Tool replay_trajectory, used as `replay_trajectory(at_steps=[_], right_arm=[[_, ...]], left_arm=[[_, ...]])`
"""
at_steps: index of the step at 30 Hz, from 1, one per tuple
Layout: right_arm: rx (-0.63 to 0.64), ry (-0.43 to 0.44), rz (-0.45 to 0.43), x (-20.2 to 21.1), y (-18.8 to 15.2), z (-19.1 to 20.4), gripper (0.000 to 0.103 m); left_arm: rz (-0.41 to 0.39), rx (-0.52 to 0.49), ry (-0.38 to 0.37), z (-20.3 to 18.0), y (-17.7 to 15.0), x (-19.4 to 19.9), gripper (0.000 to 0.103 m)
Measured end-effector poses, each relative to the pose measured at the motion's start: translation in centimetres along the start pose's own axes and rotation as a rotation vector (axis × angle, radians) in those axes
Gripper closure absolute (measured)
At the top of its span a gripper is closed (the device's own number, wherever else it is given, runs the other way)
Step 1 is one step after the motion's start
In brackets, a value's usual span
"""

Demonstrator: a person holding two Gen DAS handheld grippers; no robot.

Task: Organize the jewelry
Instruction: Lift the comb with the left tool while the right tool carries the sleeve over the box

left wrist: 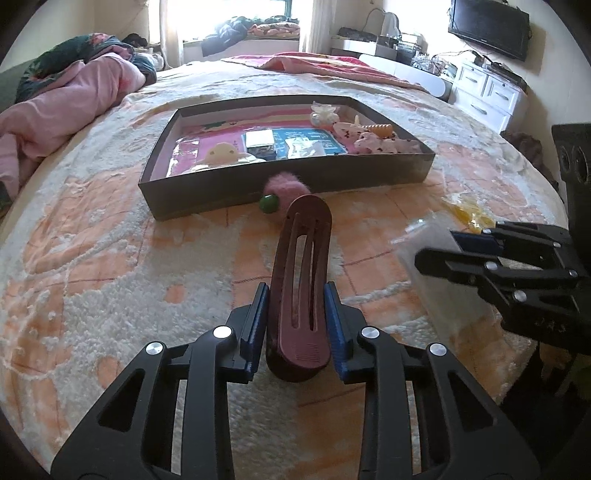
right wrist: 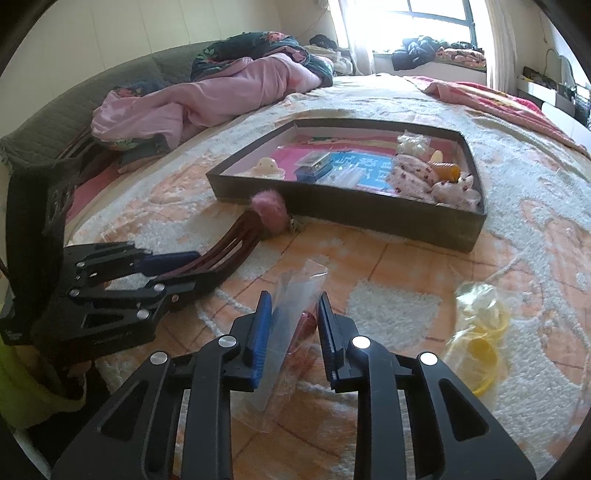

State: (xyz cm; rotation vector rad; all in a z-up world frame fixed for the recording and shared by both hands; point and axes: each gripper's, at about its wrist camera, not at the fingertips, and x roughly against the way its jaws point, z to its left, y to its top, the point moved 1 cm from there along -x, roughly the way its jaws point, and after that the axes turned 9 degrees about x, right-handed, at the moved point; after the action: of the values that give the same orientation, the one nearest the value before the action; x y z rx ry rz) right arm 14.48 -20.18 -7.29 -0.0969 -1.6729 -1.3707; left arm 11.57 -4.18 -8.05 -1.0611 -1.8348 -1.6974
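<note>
My left gripper (left wrist: 296, 295) is shut on a long dark red hair clip (left wrist: 301, 273) and holds it over the bedspread, pointing at the box. The clip also shows in the right wrist view (right wrist: 225, 254). A pink fluffy pompom (left wrist: 286, 186) and a green bead (left wrist: 268, 204) lie against the front wall of the dark shallow box (left wrist: 280, 184), which holds several hair accessories and packets. My right gripper (right wrist: 291, 314) has its jaws around a clear plastic bag (right wrist: 284, 332) with something red inside; the bag lies on the bed. The right gripper also shows in the left wrist view (left wrist: 439, 247).
A clear bag with yellow rings (right wrist: 480, 336) lies right of my right gripper. A pink quilt (right wrist: 207, 99) is piled at the far left of the bed. A white dresser (left wrist: 487, 92) and a wall TV (left wrist: 487, 29) stand at the right.
</note>
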Motion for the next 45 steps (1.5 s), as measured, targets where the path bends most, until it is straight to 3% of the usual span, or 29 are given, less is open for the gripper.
replay_trajectory(at_steps=[20,32,45], right_arm=[[-0.057,-0.066,-0.06,2.1,1.1,-3.3,0.08],[-0.091,-0.136,-0.134,2.2,5.4,-8.1,0.08],[-0.084,-0.223,-0.117,-1.5,8.8,-13.2,0.08]], left_arm=[[-0.043,0.022,-0.038,-1.9,2.1,1.4,0.081],[-0.089,0.058,-0.019,-1.6,7.2,-0.7,0.081],[-0.09,0.091,0.01,-1.3,12.1,-4.6,0.081]])
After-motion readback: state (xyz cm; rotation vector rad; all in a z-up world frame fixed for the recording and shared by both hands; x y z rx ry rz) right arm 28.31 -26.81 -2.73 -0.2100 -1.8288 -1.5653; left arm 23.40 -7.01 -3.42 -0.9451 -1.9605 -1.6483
